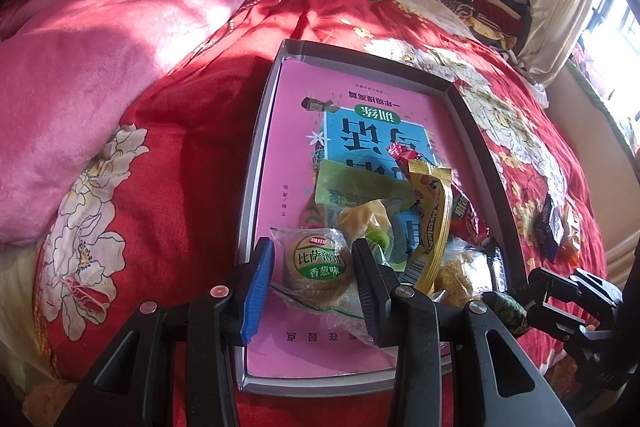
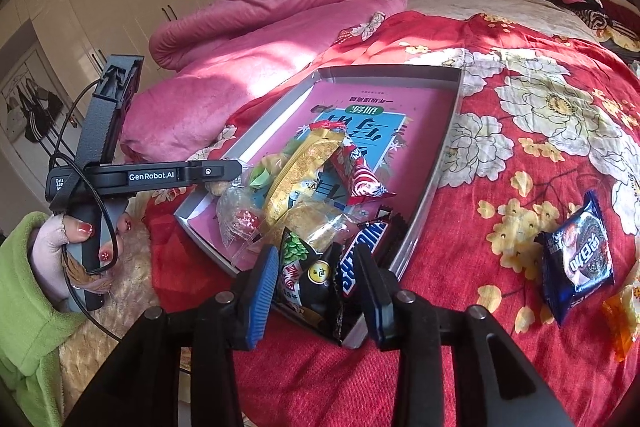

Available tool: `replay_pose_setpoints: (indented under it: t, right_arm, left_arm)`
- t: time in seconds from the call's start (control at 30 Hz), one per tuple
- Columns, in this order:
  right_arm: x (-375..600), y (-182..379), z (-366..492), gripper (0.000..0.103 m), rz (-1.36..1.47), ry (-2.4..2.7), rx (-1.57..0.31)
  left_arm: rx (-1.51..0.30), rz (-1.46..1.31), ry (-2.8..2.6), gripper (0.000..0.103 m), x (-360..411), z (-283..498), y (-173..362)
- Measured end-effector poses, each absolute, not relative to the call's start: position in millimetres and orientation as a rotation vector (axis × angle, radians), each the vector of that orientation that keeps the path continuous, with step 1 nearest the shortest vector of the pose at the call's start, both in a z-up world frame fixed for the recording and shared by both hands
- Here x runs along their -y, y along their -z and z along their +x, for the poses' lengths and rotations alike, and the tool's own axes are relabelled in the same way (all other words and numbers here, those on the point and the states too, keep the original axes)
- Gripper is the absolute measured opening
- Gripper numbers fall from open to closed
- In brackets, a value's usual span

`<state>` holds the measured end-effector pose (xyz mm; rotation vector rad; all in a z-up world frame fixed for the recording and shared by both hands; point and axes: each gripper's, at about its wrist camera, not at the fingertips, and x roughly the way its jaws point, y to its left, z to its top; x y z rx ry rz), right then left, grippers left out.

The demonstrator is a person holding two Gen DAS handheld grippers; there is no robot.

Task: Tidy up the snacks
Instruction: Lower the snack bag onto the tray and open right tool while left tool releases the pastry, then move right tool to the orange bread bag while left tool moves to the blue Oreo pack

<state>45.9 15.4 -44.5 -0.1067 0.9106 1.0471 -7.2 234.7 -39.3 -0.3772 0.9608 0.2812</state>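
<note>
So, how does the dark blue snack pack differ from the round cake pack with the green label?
The dark blue snack pack lies on the red bedspread, outside the tray; the round cake pack lies inside it. The blue pack is opaque, the cake pack clear. No gripper is near the blue pack; the left gripper, open, brackets the cake pack. Both are sealed single snacks.

The snack pile (image 2: 312, 187) covers much of the pink book's (image 2: 360, 107) cover print. An orange packet (image 2: 624, 315) is cut off at the right wrist view's edge. The black-and-green packet's (image 2: 308, 275) lower end hides behind the right hand-held gripper (image 2: 316, 291).
</note>
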Motion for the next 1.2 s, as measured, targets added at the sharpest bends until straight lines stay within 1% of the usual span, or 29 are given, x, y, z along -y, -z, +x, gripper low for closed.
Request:
replay_pose_setpoints:
  t: [0.37, 0.47, 0.6, 0.73, 0.83, 0.93, 1.1, 1.2]
  right_arm:
    - [-0.5, 38.2, 39.6, 0.042, -0.085, -1.058, -0.911]
    - [-0.5, 37.2, 36.5, 0.042, -0.087, -1.076, -0.910]
    - [-6.9, 38.8, 30.4, 0.042, -0.101, -1.110, -0.915]
    - [-13.9, 41.7, 25.3, 0.048, -0.124, -1.128, -0.919]
    - [-14.8, 42.5, 24.0, 0.048, -0.130, -1.128, -0.917]
    - [-10.9, 38.6, 26.0, 0.048, -0.116, -1.118, -0.900]
    - [-0.7, 30.8, 33.6, 0.049, -0.091, -1.070, -0.867]
    - [6.2, 26.1, 38.5, 0.053, -0.074, -1.037, -0.849]
  left_arm:
    - [-0.932, -0.393, -0.277, 0.044, -235.9, -9.5, 33.1]
    - [-0.925, -0.391, -0.272, 0.050, -234.6, -9.4, 31.7]
    - [-0.913, -0.378, -0.266, 0.052, -232.0, -9.8, 28.1]
    - [-0.880, -0.381, -0.251, 0.056, -230.1, -11.7, 21.6]
    - [-0.846, -0.381, -0.231, 0.059, -227.3, -13.5, 14.8]
    - [-0.803, -0.368, -0.211, 0.065, -221.2, -15.9, 5.9]
    - [-0.761, -0.332, -0.184, 0.070, -207.7, -17.1, -5.3]
    - [-0.753, -0.320, -0.170, 0.072, -200.1, -16.6, -8.8]
